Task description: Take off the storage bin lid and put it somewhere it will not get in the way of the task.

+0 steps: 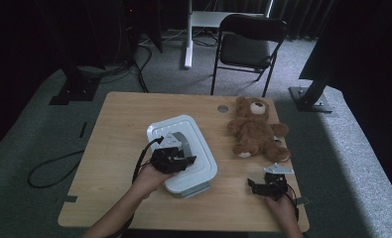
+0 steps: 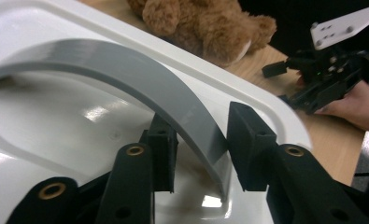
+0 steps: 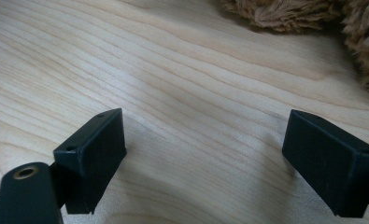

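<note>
Item: white plastic case [image 1: 199, 157] with a grey arched handle [image 2: 140, 81], lying flat at the middle of the wooden table [image 1: 111, 148] — teddy bear [image 1: 255, 131] just beside it on your right.

Left gripper [image 2: 198, 151]: jaws either side of the handle's near end, one pad on its inner face, the other close against its outer face; whether both truly press you cannot tell.

Right gripper [image 3: 205, 154]: jaws wide apart, holding nothing, low over bare wood near the bear.

Risks, as judged: the grip sits at the handle's end (not its crown), so lifting may tip the case or let the smooth strip slide out — a swinging case could knock the bear.
</note>
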`<state>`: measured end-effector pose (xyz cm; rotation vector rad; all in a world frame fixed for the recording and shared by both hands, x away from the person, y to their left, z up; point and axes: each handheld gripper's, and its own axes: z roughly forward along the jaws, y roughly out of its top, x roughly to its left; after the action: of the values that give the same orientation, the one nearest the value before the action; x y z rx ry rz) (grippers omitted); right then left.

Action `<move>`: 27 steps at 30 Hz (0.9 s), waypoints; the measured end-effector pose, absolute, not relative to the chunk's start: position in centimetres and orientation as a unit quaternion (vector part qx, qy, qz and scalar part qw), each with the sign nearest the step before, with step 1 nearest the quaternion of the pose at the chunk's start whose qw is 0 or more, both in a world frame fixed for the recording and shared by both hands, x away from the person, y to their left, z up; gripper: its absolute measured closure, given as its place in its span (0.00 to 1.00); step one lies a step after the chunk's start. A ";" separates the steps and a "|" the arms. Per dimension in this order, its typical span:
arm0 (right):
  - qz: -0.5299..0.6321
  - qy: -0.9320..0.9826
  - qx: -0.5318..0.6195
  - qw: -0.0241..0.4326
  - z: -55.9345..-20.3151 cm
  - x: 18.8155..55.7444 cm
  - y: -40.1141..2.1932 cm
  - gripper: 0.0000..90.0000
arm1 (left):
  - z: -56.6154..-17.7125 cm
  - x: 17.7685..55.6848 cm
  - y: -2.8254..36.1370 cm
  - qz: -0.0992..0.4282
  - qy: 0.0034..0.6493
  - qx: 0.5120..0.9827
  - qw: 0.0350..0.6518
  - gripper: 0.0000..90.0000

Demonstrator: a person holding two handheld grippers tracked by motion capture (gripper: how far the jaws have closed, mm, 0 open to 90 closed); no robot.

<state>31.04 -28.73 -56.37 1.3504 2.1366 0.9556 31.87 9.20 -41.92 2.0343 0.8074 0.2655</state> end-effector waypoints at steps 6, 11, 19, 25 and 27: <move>0.345 0.772 0.488 0.217 -56.4 31.0 -28.7 0.14 | -40.7 31.3 9.7 0.110 0.319 0.819 0.464 0.74; 0.345 0.771 0.489 0.217 -56.4 31.0 -28.7 0.14 | -39.5 30.5 10.2 0.121 0.304 0.820 0.470 0.74; 0.345 0.772 0.489 0.217 -56.4 31.0 -28.7 0.14 | -38.7 29.8 11.3 0.136 0.302 0.820 0.466 0.74; 0.345 0.771 0.489 0.217 -56.4 31.0 -28.7 0.14 | -38.5 29.4 12.8 0.146 0.309 0.819 0.461 0.74; 0.345 0.771 0.489 0.217 -56.4 31.0 -28.7 0.14 | -38.4 29.2 13.4 0.151 0.312 0.819 0.458 0.74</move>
<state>31.03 -28.72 -56.37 1.3544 2.1359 0.9564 29.23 13.36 -38.37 2.0164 0.7681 0.3710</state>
